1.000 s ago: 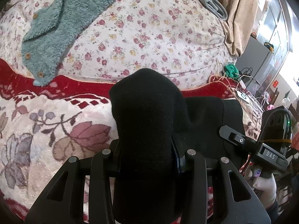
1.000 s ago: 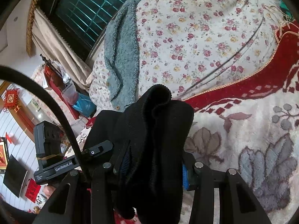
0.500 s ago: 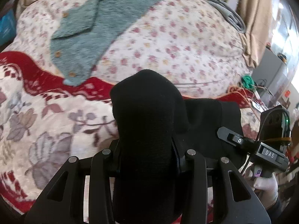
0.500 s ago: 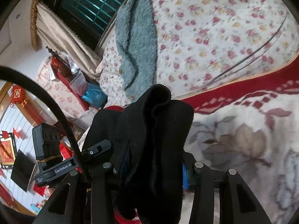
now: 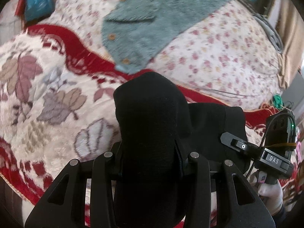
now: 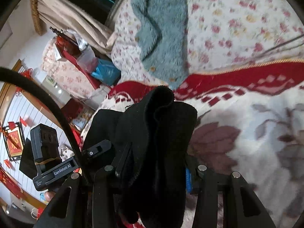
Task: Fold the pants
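The black pants (image 5: 150, 117) hang bunched between the jaws of my left gripper (image 5: 150, 152), which is shut on them above the floral blanket (image 5: 47, 98). The pants stretch right toward my right gripper (image 5: 247, 148), seen there with a gloved hand. In the right wrist view my right gripper (image 6: 157, 163) is shut on another bunch of the black pants (image 6: 161, 123); the left gripper (image 6: 91, 152) shows at the left. The fabric hides both sets of fingertips.
A teal fleece garment (image 5: 152, 22) lies on a rose-print quilt (image 5: 218, 53) beyond the blanket's red border (image 5: 91, 57). A blue bag (image 6: 106, 72), beige curtains (image 6: 72, 22) and red wall decorations (image 6: 13, 142) are off the bed's side.
Both grippers have swung across the bed with the pants still held; the teal garment and quilt have shifted right in the left view and the room's side has come into the right view.
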